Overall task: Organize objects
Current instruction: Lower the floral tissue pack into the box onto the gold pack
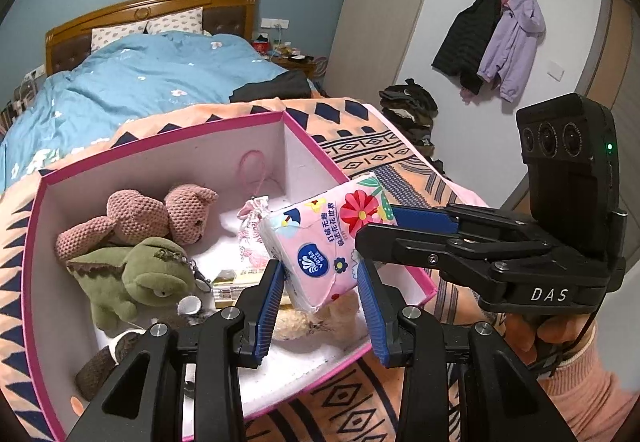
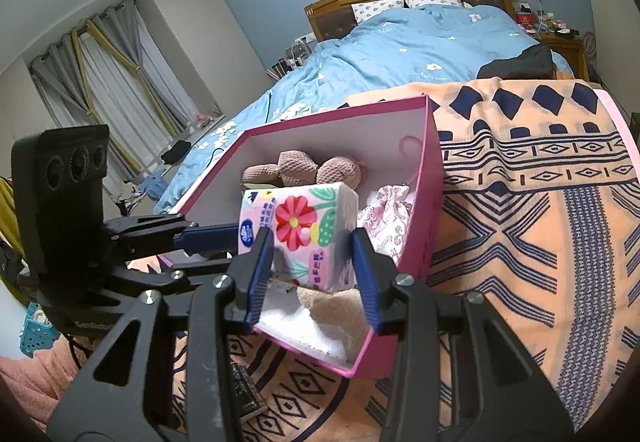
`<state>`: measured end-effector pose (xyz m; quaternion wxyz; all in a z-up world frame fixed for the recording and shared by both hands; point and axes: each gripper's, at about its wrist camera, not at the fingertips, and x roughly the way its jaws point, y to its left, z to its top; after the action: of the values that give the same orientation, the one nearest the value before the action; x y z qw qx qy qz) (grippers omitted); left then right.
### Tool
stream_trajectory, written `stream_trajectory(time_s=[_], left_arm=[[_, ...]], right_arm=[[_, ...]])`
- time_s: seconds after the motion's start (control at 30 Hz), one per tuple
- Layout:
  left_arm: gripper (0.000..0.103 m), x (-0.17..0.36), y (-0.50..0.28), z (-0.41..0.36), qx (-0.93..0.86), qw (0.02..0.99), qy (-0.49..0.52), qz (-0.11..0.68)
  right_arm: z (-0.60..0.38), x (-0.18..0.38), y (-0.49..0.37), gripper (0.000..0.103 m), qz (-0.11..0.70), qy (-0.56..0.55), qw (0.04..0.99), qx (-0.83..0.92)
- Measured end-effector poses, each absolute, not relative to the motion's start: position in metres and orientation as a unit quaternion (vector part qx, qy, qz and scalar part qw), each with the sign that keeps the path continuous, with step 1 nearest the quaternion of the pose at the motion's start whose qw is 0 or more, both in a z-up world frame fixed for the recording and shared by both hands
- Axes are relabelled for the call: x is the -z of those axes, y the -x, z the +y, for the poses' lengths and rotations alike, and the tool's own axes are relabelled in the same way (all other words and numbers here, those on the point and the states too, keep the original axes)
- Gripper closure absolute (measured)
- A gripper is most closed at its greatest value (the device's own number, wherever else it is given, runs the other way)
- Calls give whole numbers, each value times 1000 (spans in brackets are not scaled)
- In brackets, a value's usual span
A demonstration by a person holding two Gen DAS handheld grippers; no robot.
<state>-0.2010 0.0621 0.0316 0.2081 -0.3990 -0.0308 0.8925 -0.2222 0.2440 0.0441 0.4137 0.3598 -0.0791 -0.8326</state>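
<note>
A pink flowered tissue pack (image 1: 316,242) (image 2: 300,226) hangs over the open pink box (image 1: 160,133) (image 2: 340,111), tilted. My left gripper (image 1: 320,266) (image 2: 230,246) is shut on its near end. My right gripper (image 2: 312,238) (image 1: 376,226) is shut on the other end, coming in from the right in the left wrist view. Inside the box lie a pink knitted bear (image 1: 160,213) (image 2: 304,169), a green plush (image 1: 140,278), a patterned pouch (image 1: 252,226) (image 2: 388,213) and a beige plush (image 1: 304,322) (image 2: 332,306) under the pack.
The box sits on an orange patterned blanket (image 1: 380,145) (image 2: 520,201) at the foot of a bed with a blue duvet (image 1: 140,81) (image 2: 400,53). Coats (image 1: 492,41) hang on the wall. A person's hand and pink sleeve (image 1: 580,382) hold the right gripper.
</note>
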Motion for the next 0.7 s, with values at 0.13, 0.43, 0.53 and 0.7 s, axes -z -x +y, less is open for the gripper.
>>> stream_trajectory(time_s=[0.13,0.43,0.53,0.7], left_arm=[[65,-29,205,60,-892,204,402,-31],[65,-24,213,59,-891,197,409,-32],[65,-22,215,58,-890,195,412,-33],[65,-19,218,56,-888,193,416,-37]], right_arm=[[240,-43,226,60,-76,-364,412,832],[234,-41,234,60,-71,-372,407,831],[232,-39,237,60,-70,-376,405,831],[229,-36,241,60,-68,-380,402,830]])
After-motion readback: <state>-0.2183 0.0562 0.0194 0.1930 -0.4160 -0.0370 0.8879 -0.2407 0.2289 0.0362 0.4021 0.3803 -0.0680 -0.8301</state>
